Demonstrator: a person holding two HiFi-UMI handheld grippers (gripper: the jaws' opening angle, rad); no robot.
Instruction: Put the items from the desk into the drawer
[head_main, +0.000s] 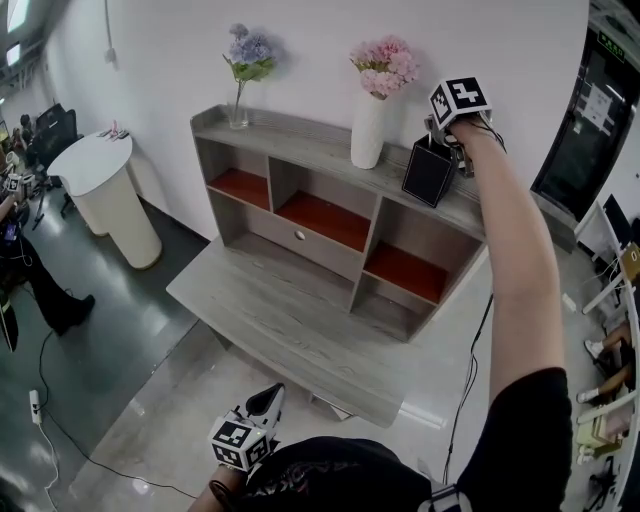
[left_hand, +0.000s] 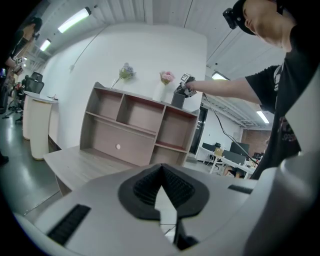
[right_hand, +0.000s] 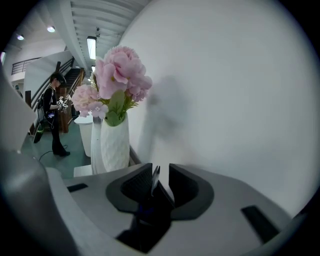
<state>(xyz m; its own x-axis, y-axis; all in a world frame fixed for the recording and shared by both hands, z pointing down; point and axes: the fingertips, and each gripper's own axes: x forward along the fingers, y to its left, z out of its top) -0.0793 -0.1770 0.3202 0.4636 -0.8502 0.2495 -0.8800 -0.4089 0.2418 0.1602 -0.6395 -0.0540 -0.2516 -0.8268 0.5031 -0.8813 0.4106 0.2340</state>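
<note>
While the left gripper (head_main: 266, 402) hangs low beside the person's body, short of the desk's (head_main: 262, 312) front edge, its jaws meet at the tips with nothing between them, as the left gripper view (left_hand: 160, 168) shows. At the end of an outstretched arm, the right gripper (head_main: 446, 140) is up at the top shelf (head_main: 300, 136) of the desk's hutch. It is closed on the thin upper wall of a black box (head_main: 428, 172), and the right gripper view shows that dark wall pinched between the pads (right_hand: 159, 181). The box stands at the right part of the shelf, a little tilted, just beside a white vase of pink flowers (head_main: 368, 130). That vase is also in the right gripper view, to the left of the jaws (right_hand: 115, 143). Farther left on the same shelf is a glass vase of blue flowers (head_main: 238, 106). The drawer (head_main: 300, 236) with its small round knob sits shut in the middle of the hutch, well apart from both grippers.
</note>
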